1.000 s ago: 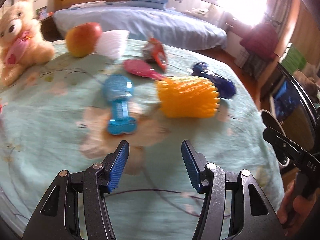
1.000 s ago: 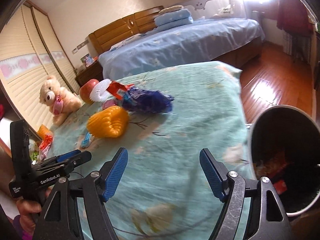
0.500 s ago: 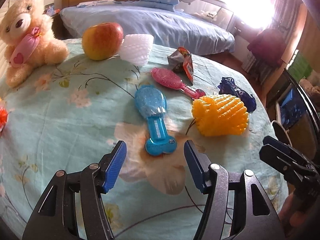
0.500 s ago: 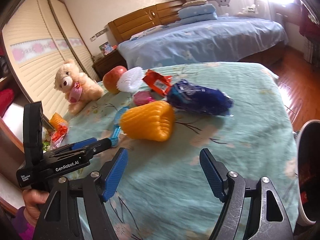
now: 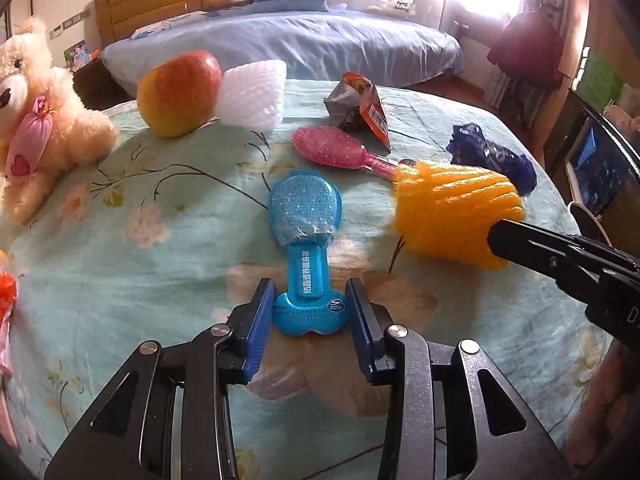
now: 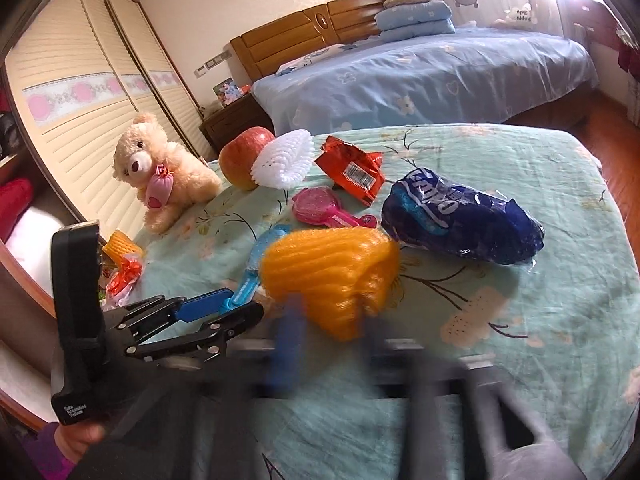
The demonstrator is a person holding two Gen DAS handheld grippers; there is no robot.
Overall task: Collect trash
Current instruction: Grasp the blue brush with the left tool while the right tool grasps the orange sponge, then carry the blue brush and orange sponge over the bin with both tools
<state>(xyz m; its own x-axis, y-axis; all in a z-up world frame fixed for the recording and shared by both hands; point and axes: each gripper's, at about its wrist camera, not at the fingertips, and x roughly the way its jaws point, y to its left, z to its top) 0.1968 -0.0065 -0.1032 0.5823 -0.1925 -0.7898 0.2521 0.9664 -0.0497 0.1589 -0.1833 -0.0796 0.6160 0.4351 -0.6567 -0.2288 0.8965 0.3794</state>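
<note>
Nearest in the left wrist view, the left gripper [image 5: 308, 312] has its blue fingers [image 5: 256, 320] on either side of the bone-shaped handle end of a blue plastic brush [image 5: 306, 240]. Its jaws have just been closing, and the pads sit right at the handle's edges; whether they already press on it I cannot tell. The brush lies flat on the bench [image 5: 140, 260], which is covered in a pale green flowered cloth.

Just to its right, the right gripper [image 5: 500, 236] reaches in from the side with its tips at an orange foam fruit net [image 5: 448, 216]. In the right wrist view that gripper [image 6: 332, 328] is smeared by motion blur; its jaws have just been closing too, with the lower end of the net [image 6: 328, 268] between the fingers [image 6: 288, 340], which appear to pinch it.

Farther on lie a pink brush [image 5: 332, 148], a dark blue crumpled wrapper [image 6: 460, 220] to the right, and a red snack packet [image 6: 352, 172] behind the pink brush. Beyond these stand an apple [image 5: 176, 92] and a white foam net [image 5: 252, 96], touching each other. A teddy bear [image 6: 160, 172] sits at the far left edge. Behind the bench is a bed [image 6: 420, 72] with blue covers.
</note>
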